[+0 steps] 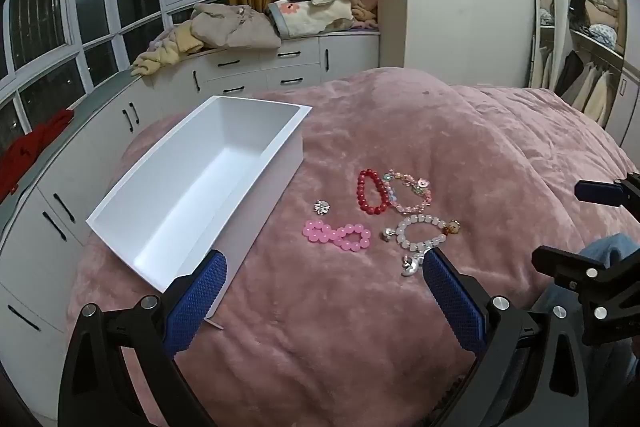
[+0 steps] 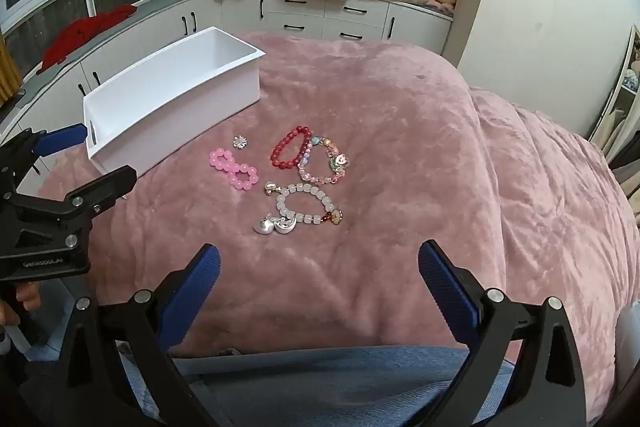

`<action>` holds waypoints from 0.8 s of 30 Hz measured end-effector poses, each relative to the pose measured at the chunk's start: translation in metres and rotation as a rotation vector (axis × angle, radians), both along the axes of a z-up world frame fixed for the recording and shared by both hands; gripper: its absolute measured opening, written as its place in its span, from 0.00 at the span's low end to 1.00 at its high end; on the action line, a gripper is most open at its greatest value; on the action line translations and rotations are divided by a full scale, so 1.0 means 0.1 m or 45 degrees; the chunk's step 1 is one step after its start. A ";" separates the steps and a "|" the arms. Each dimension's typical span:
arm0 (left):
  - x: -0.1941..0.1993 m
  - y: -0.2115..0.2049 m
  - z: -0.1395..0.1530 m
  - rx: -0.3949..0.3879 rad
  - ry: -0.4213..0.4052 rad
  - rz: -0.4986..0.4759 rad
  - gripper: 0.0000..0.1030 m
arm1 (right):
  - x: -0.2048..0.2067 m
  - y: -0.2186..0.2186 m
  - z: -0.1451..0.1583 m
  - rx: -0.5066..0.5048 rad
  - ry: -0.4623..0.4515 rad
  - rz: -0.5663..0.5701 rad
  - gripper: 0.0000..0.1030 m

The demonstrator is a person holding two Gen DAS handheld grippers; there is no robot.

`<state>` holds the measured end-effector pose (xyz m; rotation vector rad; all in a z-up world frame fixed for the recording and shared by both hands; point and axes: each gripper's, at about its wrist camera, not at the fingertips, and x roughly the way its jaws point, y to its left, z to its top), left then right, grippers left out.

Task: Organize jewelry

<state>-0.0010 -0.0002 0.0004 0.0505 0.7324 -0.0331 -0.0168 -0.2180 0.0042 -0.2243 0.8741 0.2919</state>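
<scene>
- White storage box point(image 1: 208, 183): stands empty on the pink plush blanket point(image 1: 400, 131), near the bed's left edge; no jewelry has gone in, so sorting appears not yet begun.
- Jewelry, loose on the blanket just right of the box: red bead bracelet point(image 2: 289, 147) touching a multicolour charm bracelet point(image 2: 324, 163); pink bead bracelet point(image 2: 234, 171) twisted into a figure eight; white bead bracelet point(image 2: 306, 209) with silver charms; small silver flower piece point(image 2: 240, 142) nearest the box.
- Left gripper point(image 1: 324, 291): jaws spread wide, holding nothing, hovering beside the box's near corner.
- Right gripper point(image 2: 320, 279): likewise wide and empty, short of the white bracelet.
- Open blanket surrounds the cluster; the box wall bounds the left.
</scene>
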 end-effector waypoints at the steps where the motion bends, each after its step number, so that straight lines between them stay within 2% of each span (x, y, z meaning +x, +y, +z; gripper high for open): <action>1: 0.00 0.00 0.00 -0.002 0.001 -0.009 0.96 | 0.01 0.00 0.00 0.005 0.002 -0.001 0.95; 9: -0.06 -0.09 0.03 0.032 -0.002 -0.033 0.97 | -0.01 0.00 -0.02 -0.001 -0.019 0.006 0.95; 24: 0.00 -0.16 0.00 0.016 0.006 -0.082 0.97 | -0.04 0.01 0.00 0.006 -0.038 0.013 0.95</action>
